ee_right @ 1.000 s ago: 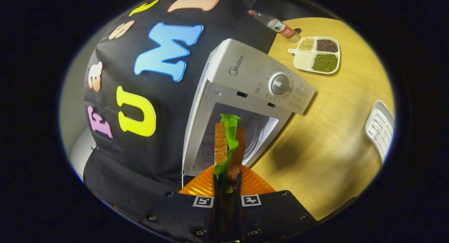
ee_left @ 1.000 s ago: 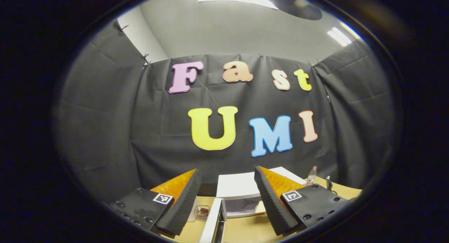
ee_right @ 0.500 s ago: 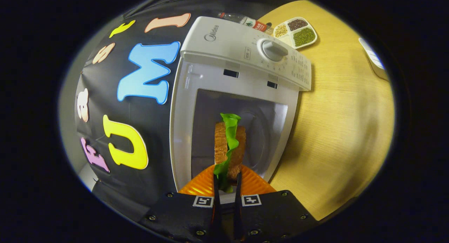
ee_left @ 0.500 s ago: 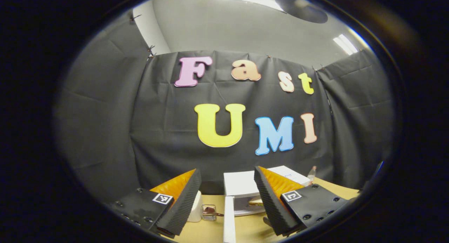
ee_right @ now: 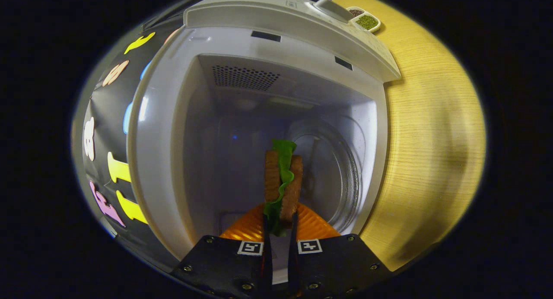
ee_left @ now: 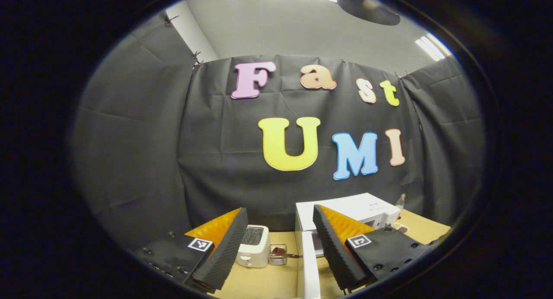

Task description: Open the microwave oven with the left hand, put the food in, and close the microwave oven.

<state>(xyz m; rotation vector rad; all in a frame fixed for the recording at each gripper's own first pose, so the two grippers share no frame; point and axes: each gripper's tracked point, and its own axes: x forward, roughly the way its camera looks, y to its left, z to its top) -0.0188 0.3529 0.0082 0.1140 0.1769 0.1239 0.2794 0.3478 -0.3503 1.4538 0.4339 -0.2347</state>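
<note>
left gripper view: left gripper raised above the pale wooden table, fingers spread wide apart with nothing between them, aimed at the black cloth wall. between the fingers and far beyond them, on the table, a small white toaster at the left, and just right of it a small clear container with something dark red inside. right of that, the white box-shaped microwave oven against the wall, its white door swung open toward the camera and seen edge-on, running from the oven's left front corner down to the near edge of the view. a clear plastic bottle standing at the far right, behind the oven's right end.

right gripper view: seen rolled to one side. right gripper clamped on a sandwich of two brown bread slices with a green lettuce leaf, both fingers pressing its near end, the slices standing on edge. sandwich held at the mouth of the oven's open cavity, above the round glass turntable, not touching it as far as can be told. perforated vent patch on one inner wall. oven's control panel with a round grey dial along the far edge. beyond it on the table, a white divided tray holding green and dark beans.
</note>
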